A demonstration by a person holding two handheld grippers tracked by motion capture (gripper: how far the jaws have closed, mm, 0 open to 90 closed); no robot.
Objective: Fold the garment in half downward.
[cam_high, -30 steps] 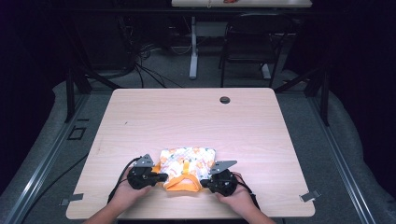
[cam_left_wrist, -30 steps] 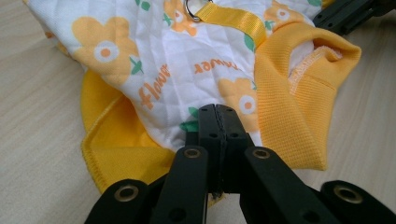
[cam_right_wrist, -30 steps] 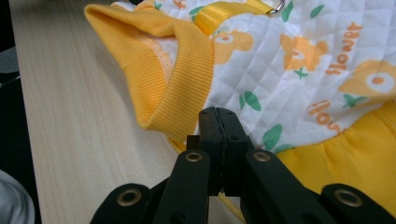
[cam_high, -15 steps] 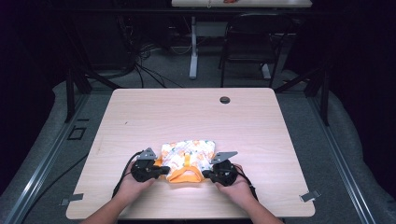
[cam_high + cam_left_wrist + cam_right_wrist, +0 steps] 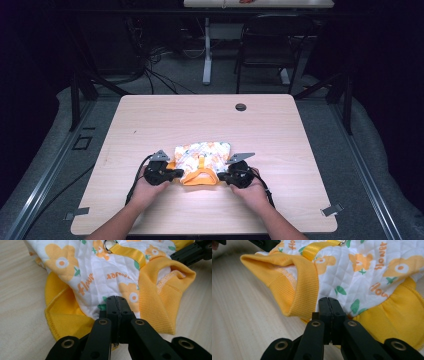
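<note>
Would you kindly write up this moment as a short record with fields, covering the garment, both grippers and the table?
garment: small quilted white garment with orange flower print, yellow ribbed trim and a yellow strap with a metal ring
position: lying on the near middle of the wooden table
left gripper: jaws shut on the garment's edge
right gripper: jaws shut on the garment's edge
table hole: far side, uncovered

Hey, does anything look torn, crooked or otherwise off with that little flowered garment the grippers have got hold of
No tear or stain shows. The flowered garment lies rumpled rather than flat: its orange ribbed collar is folded and gaping, and the yellow strap runs at a slant. The left gripper and right gripper are each shut on its edge.
</note>
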